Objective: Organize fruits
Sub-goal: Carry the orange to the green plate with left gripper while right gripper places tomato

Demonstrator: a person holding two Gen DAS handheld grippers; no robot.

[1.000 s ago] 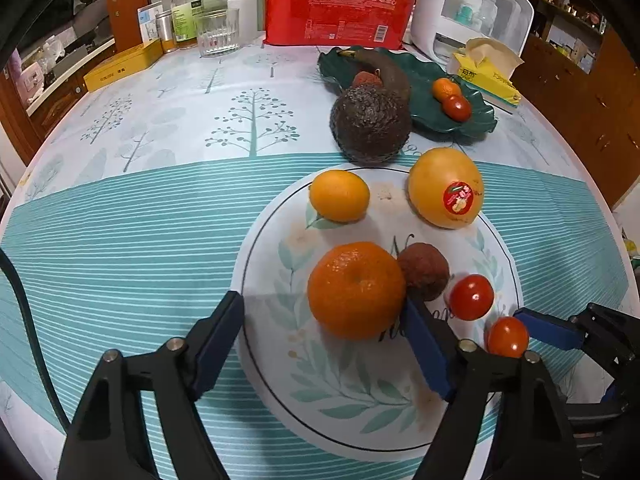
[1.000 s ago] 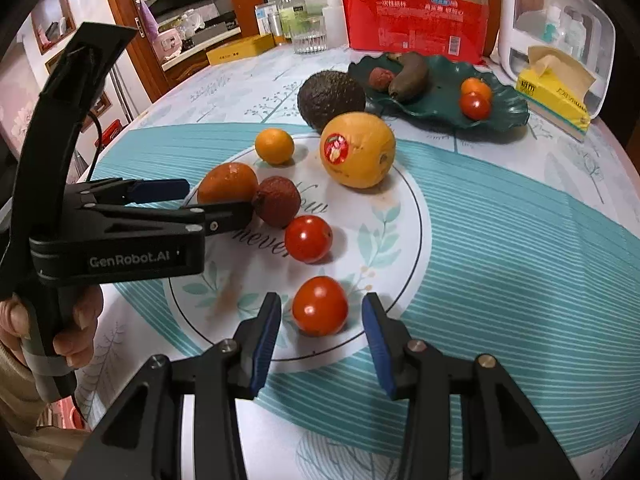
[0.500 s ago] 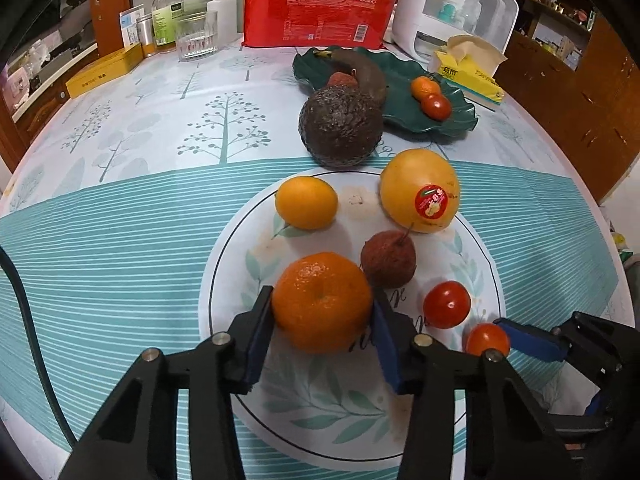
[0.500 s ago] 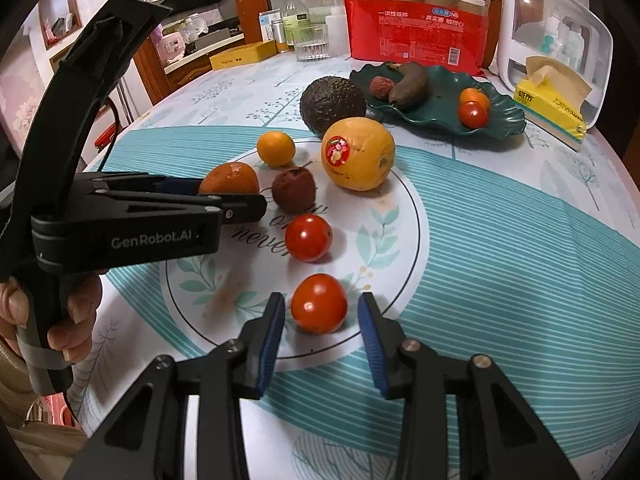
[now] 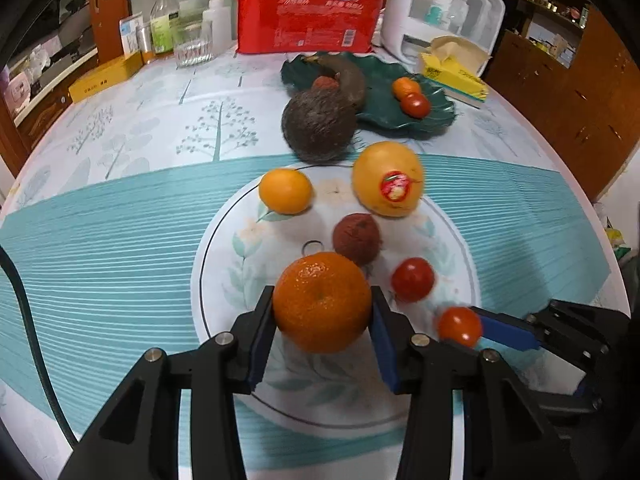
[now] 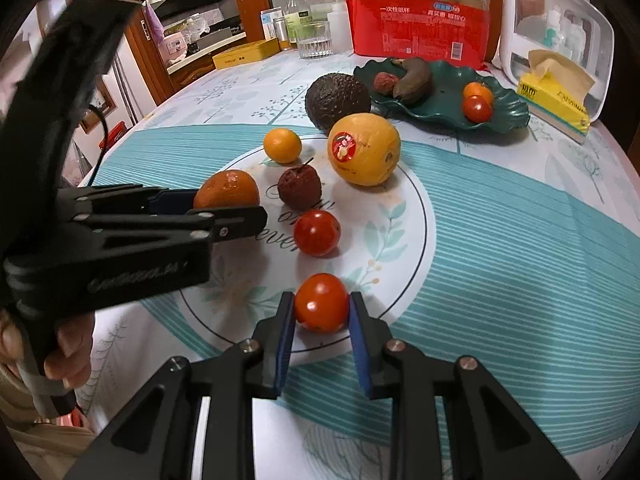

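Note:
My left gripper (image 5: 322, 314) is shut on a large orange mandarin (image 5: 322, 302), held just above the round white mat (image 5: 224, 264). My right gripper (image 6: 322, 310) is shut on a red cherry tomato (image 6: 321, 302) at the mat's near edge. On the mat lie a second tomato (image 6: 317, 233), a dark lychee (image 6: 300, 187), a small mandarin (image 6: 282, 145) and a yellow grapefruit with a sticker (image 6: 364, 149). An avocado (image 6: 337, 98) sits beyond it. A green leaf plate (image 6: 504, 114) holds a tomato, a small mandarin, a lychee and a dark banana.
A yellow tissue box (image 6: 560, 100) and white container (image 6: 560, 20) stand at the back right. A red cup pack (image 6: 418, 26), a glass (image 6: 315, 40), bottles and a yellow box (image 6: 246, 54) line the back. The left gripper's body (image 6: 100, 240) sits left of the mat.
My left gripper closed on the large mandarin and lifted it slightly. My right gripper closed its pads onto the near cherry tomato.

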